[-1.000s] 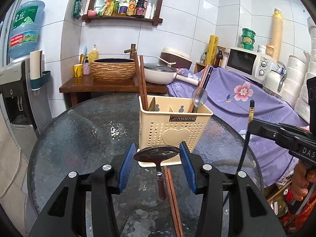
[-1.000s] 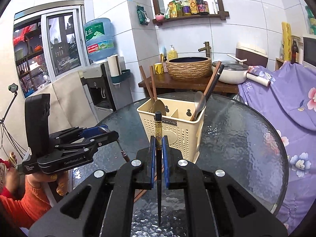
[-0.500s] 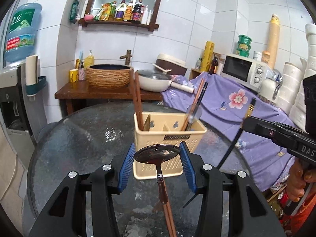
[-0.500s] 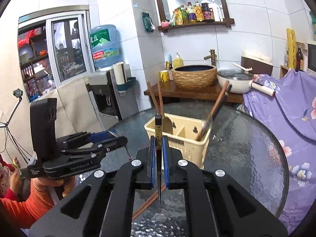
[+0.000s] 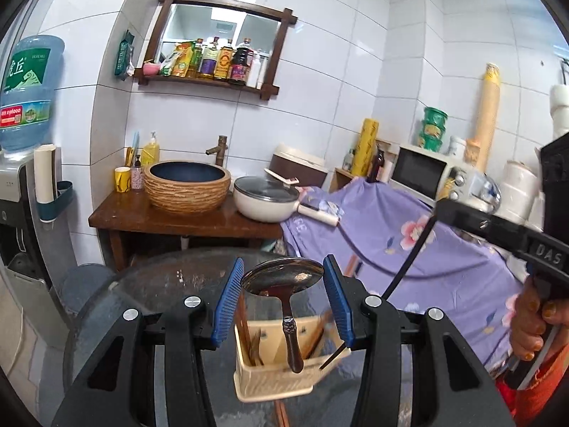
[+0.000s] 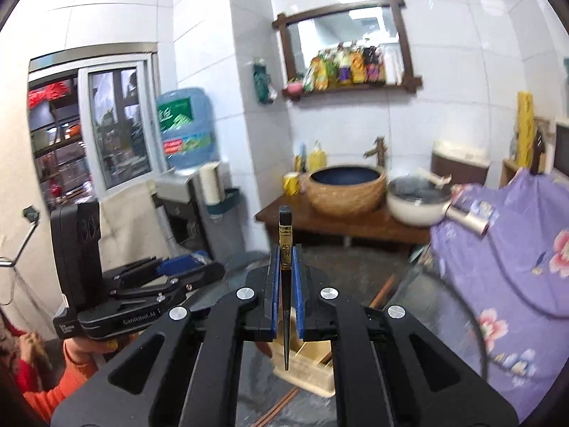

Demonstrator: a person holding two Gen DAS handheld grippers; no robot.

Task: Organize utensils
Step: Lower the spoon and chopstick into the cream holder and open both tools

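Left gripper (image 5: 282, 297): its blue jaws are clamped on the bowl of a dark metal spoon (image 5: 284, 279), one pad on each side of the bowl.
Spoon: held bowl up and handle down; the handle hangs in front of the beige utensil holder (image 5: 274, 382) below it, and whether its tip touches the holder cannot be told.
Right gripper (image 6: 284, 293): its jaws are pressed together on a black chopstick (image 6: 285, 284) with a gold band near its thick end.
Chopstick: stands upright between the pads, thick end up above the jaws, thin tip pointing down over the utensil holder; in the left view it shows as a slanting dark line (image 5: 409, 263) running down from the right gripper.
Utensil holder: a perforated beige box with compartments, standing on the round glass desk (image 5: 149, 288); brown chopsticks (image 5: 243, 331) lean in its left compartment, and more sticks lean at its right side.
Desk: two reddish chopsticks (image 5: 281, 412) lie on the glass just in front of the holder.
Hands: one hand (image 5: 531, 320) with an orange sleeve grips the right gripper's handle; the other hand (image 6: 89, 347) holds the left gripper.
Background: a brown basin (image 5: 186, 190), a white lidded pot (image 5: 265, 201) and a purple floral cloth (image 5: 426, 249) sit behind the desk.
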